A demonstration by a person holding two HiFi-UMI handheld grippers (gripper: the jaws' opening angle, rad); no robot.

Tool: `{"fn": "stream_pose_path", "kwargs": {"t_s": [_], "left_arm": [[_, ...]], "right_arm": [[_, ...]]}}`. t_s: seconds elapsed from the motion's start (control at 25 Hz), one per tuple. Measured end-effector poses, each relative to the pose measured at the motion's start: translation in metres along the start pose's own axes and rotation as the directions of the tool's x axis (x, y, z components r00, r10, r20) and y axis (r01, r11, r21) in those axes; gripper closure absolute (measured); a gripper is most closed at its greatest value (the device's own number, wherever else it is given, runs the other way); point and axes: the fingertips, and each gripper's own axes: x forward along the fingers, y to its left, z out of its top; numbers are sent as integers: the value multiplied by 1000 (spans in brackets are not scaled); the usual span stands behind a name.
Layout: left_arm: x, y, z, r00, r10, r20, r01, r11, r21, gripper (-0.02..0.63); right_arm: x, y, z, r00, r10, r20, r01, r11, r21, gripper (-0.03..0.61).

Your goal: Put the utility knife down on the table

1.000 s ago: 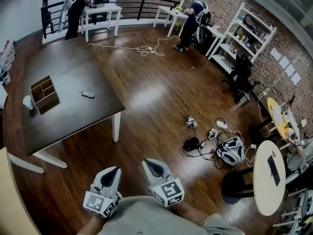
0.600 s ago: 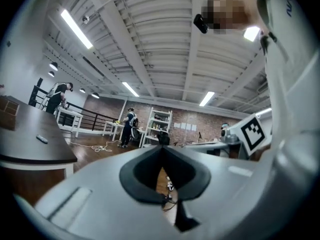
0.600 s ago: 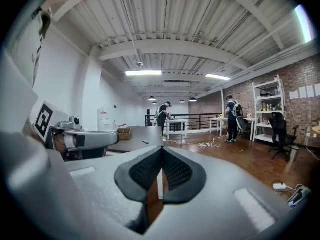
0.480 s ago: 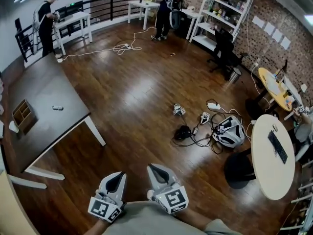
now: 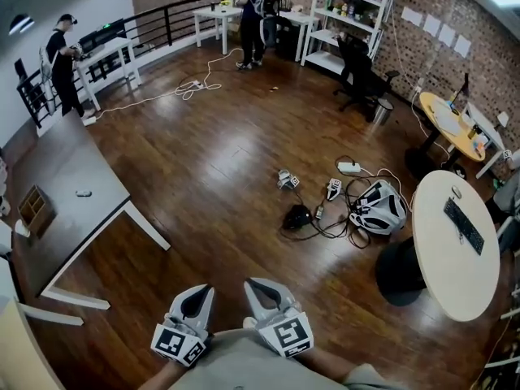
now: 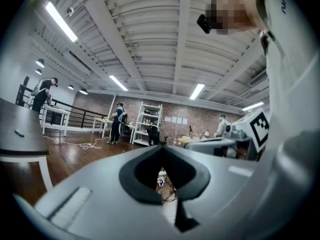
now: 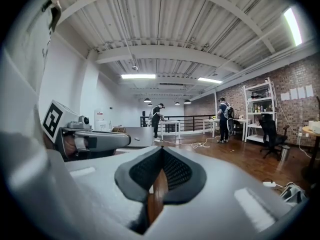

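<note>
Round white table (image 5: 445, 276) at right edge, black keyboard (image 5: 464, 226) on it. Cable tangle (image 5: 325, 222) on wooden floor (image 5: 219, 161), centre right. White shelf (image 5: 345, 10) at top, office chair (image 5: 355, 67) below. First person (image 5: 61, 59) upper left, second person (image 5: 256, 10) top centre.

The dark surface (image 5: 65, 165) bearing the utility knife (image 5: 84, 192) has been carried from the middle left of the head view to its left edge, while the round white table (image 5: 451, 258) has been brought fully into sight.

I'm in a loft lab: brick wall (image 5: 479, 35) and stocked shelves (image 5: 349, 10) far right, cables (image 5: 321, 226) strewn on the wood floor (image 5: 236, 161).
</note>
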Motion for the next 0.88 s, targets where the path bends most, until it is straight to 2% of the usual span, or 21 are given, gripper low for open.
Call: {"fn": "stream_pose_path", "kwargs": {"t_s": [0.32, 0.88], "left_arm": [[9, -4, -7, 1000, -24, -14, 25, 1000, 16, 612], [-3, 6, -8, 1000, 3, -29, -3, 1000, 11, 612]], "right_arm": [[1, -6, -11, 1000, 1, -16, -1, 1000, -1, 580], [11, 9, -12, 999, 31, -29, -30, 1000, 6, 580]]}}
